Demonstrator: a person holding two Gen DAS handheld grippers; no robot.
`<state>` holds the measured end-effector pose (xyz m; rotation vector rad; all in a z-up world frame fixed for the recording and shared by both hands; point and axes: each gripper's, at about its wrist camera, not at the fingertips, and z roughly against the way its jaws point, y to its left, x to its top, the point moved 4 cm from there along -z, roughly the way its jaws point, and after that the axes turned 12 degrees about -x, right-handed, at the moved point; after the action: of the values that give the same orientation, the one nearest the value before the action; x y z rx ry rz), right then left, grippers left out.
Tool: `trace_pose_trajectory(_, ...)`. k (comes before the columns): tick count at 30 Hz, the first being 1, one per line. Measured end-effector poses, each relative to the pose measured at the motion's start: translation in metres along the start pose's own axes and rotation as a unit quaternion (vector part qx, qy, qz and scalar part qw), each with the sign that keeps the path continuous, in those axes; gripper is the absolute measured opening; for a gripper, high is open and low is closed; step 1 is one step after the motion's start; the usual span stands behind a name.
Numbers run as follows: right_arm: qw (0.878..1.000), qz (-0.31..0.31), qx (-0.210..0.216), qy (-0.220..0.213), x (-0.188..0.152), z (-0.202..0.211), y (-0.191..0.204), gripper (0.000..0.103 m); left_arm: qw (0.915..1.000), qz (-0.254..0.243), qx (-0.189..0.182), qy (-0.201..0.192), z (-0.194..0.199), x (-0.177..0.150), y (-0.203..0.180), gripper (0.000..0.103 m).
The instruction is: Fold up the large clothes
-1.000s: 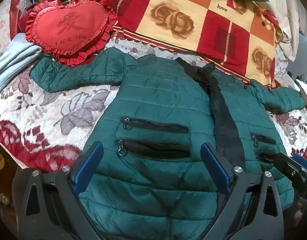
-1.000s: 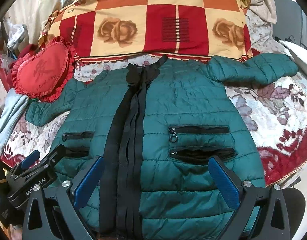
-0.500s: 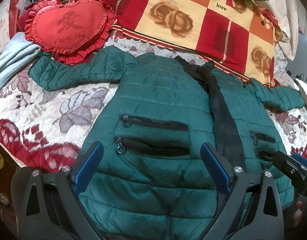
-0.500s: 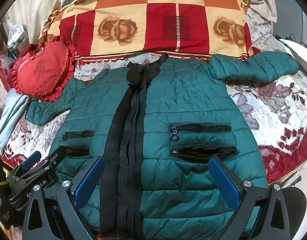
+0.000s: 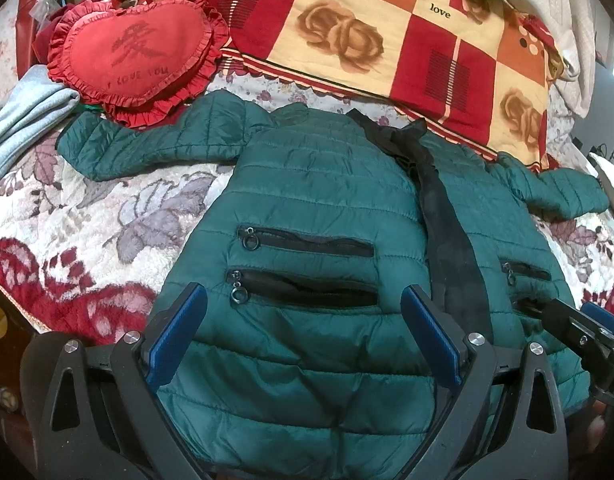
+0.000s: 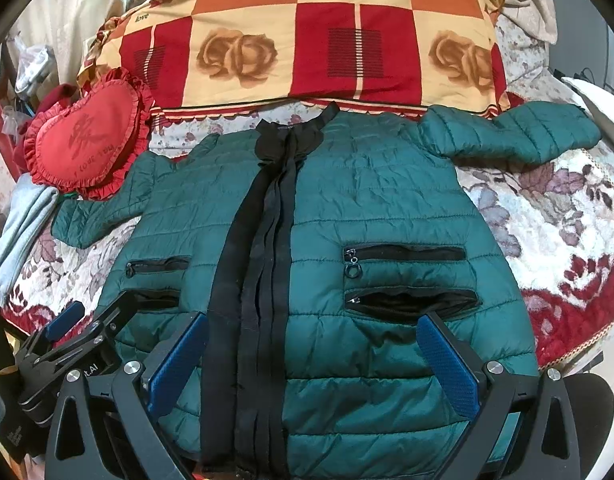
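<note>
A dark green puffer jacket (image 5: 319,200) (image 6: 371,200) lies flat, front up, on a floral bedspread, both sleeves spread out sideways, with a black zipper strip (image 6: 263,248) down its middle. My left gripper (image 5: 303,332) is open and empty, hovering over the jacket's lower left panel below the two zip pockets (image 5: 303,264). My right gripper (image 6: 313,356) is open and empty over the lower right panel near the hem. Each gripper shows at the edge of the other's view: the right one in the left wrist view (image 5: 583,332), the left one in the right wrist view (image 6: 75,336).
A red heart-shaped cushion (image 5: 135,52) (image 6: 87,136) touches the left sleeve. A checked rose-print pillow (image 5: 387,36) (image 6: 307,40) lies behind the collar. Folded grey cloth (image 5: 23,112) sits at the far left. The bed's front edge (image 6: 567,352) runs just below the hem.
Both grippers have edged slightly forward over the jacket; the jacket has not moved and both stay open.
</note>
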<state>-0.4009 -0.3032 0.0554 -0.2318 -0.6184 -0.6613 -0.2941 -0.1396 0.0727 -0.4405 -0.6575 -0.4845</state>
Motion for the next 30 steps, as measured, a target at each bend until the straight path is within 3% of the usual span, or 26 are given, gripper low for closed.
trace_pose_trajectory(6,1.0,-0.011,0.021,-0.01,-0.0011,0.0007,0.0039,0.103,1.0,0.001,0.0,-0.001,-0.0001,0.0,0.0,0.098)
trace_pose_trajectory(21,1.0,-0.001,0.014,-0.005,-0.0018,-0.0002,0.0039,0.103,1.0,0.001,0.001,-0.002,-0.0008,-0.0008,0.0,0.098)
trace_pose_trajectory(30,1.0,0.018,-0.012,-0.005,-0.0048,-0.0051,0.005,0.103,1.0,-0.002,0.002,-0.001,-0.0012,-0.0023,-0.0003,0.098)
